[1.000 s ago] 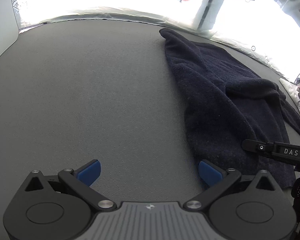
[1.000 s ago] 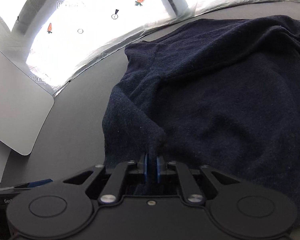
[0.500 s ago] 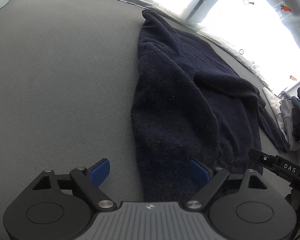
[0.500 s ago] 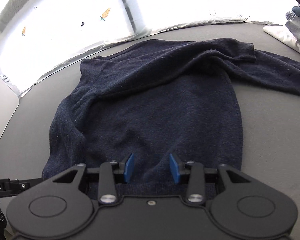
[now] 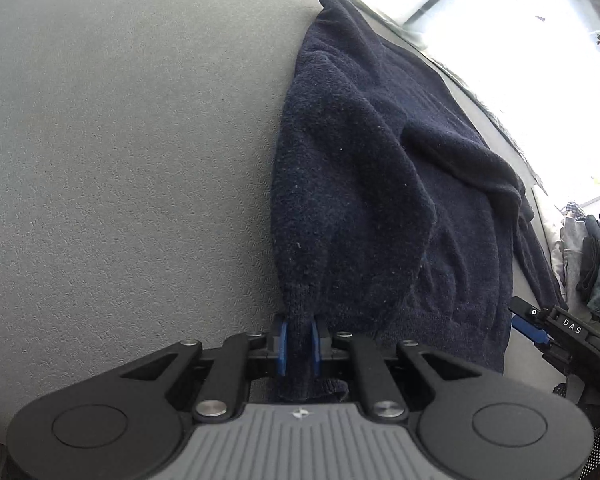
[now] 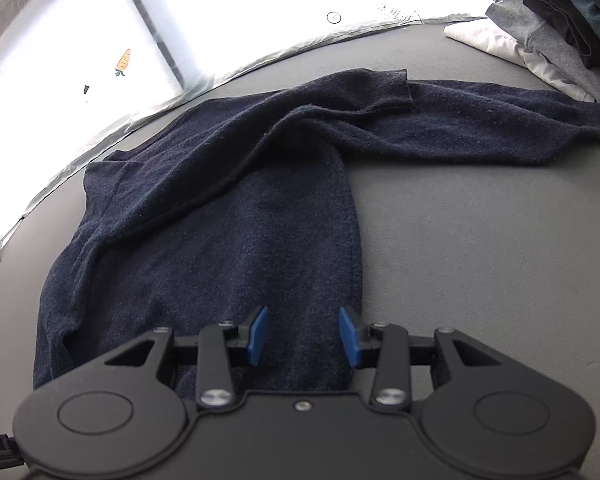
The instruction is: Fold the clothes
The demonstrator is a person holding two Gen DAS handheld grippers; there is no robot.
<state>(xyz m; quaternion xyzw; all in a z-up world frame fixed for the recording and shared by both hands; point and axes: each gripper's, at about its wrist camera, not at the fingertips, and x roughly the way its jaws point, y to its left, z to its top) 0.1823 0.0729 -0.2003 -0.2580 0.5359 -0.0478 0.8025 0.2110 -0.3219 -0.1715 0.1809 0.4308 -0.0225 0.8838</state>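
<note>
Navy knitted sweater [image 6: 228, 216] spread flat on grey bench [image 5: 120, 160], one sleeve extended toward clothes pile [image 6: 560, 20]. Left tongs [image 5: 299, 342] clamped on hem corner, presumably for lifting fold edge. Right tongs [image 6: 302, 335] held apart, straddling opposite hem, nothing gripped.

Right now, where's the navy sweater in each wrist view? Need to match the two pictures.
Left wrist: navy sweater fills the centre-right, running from top centre down to the left gripper, which is shut on its hem.
Right wrist: it spans the centre-left, one sleeve stretching right; the hem lies between the open right gripper fingers.
Shared landmark: the stack of folded clothes, right edge in left view, top right in right view.
</note>
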